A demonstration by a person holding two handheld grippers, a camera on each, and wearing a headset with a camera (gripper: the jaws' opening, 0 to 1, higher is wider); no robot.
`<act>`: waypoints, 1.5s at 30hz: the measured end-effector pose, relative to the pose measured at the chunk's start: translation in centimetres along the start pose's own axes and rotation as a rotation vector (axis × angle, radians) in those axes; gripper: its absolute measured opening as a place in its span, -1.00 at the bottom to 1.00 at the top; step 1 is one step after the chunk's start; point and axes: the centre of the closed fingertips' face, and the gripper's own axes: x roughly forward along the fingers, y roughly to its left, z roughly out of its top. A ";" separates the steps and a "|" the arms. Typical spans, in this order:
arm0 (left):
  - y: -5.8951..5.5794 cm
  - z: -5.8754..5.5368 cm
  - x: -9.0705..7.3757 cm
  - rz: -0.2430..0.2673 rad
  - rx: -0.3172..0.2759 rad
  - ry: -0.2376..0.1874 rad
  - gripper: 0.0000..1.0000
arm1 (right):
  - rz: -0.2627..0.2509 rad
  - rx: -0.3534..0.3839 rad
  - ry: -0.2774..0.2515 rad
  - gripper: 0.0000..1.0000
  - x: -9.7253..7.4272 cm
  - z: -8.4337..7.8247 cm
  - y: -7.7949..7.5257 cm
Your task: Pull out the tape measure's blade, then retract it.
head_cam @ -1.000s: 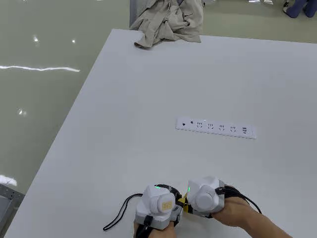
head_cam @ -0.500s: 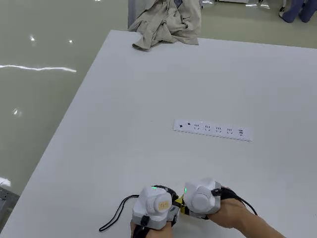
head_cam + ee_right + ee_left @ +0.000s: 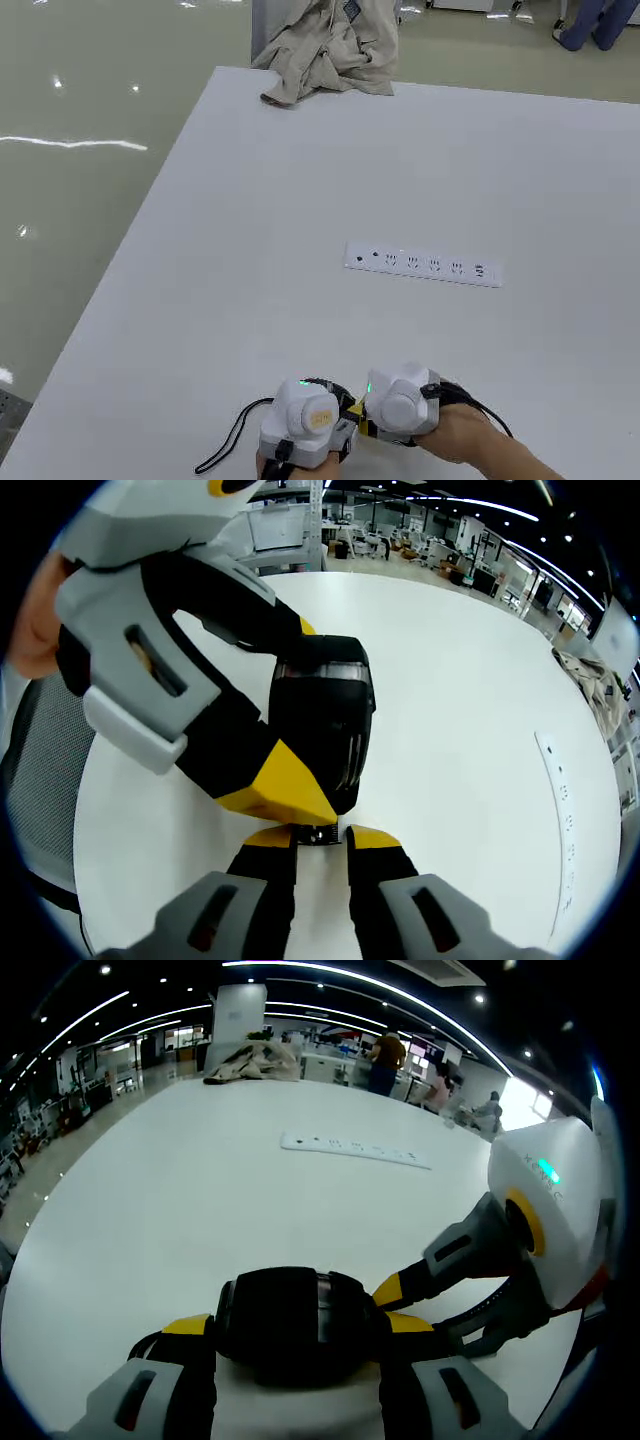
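While clamped, one tape measure.

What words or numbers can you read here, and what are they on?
Nothing reads clearly.
Yellow sticker on the left gripper: marks too small to read.
Grey lettering on the right gripper: too blurred to read.
Marks beside the sockets of the power strip: too small to read.
Tape measure: no label to be seen on its black case.
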 end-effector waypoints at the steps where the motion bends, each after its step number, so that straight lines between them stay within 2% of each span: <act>1: 0.0 0.0 0.0 -0.001 0.000 0.001 0.27 | -0.006 0.011 -0.002 -0.57 0.0 -0.1 -0.1; 5: 0.0 -0.1 -0.1 -0.006 0.004 0.004 0.28 | -0.015 0.027 -0.004 -0.52 -0.3 -0.2 -0.2; 10: -0.3 -0.3 -0.1 -0.018 -0.012 0.015 0.34 | -0.045 0.086 -0.014 -0.43 -0.4 -0.6 -0.6; 13: -0.3 -0.4 -0.3 -0.019 0.008 0.021 0.34 | -0.051 0.111 -0.026 -0.44 -0.6 -0.9 -0.7; 18: -0.2 -0.5 -0.5 -0.022 0.002 0.023 0.35 | -0.073 0.151 -0.041 -0.41 -0.9 -1.1 -0.7; 28: 0.1 -0.9 -1.0 -0.026 0.003 0.023 0.47 | -0.089 0.236 -0.103 -0.36 -1.6 -0.2 0.0; 39: 0.5 -0.1 -1.9 -0.036 0.019 0.000 0.56 | -0.124 0.305 -0.155 -0.28 -2.5 0.7 1.0; 42: 0.5 0.0 -2.4 -0.046 0.033 -0.006 0.60 | -0.146 0.362 -0.188 -0.26 -3.0 0.9 1.0; 45: 0.5 0.2 -2.9 -0.052 0.067 -0.018 0.60 | -0.166 0.378 -0.199 -0.25 -3.5 1.0 1.2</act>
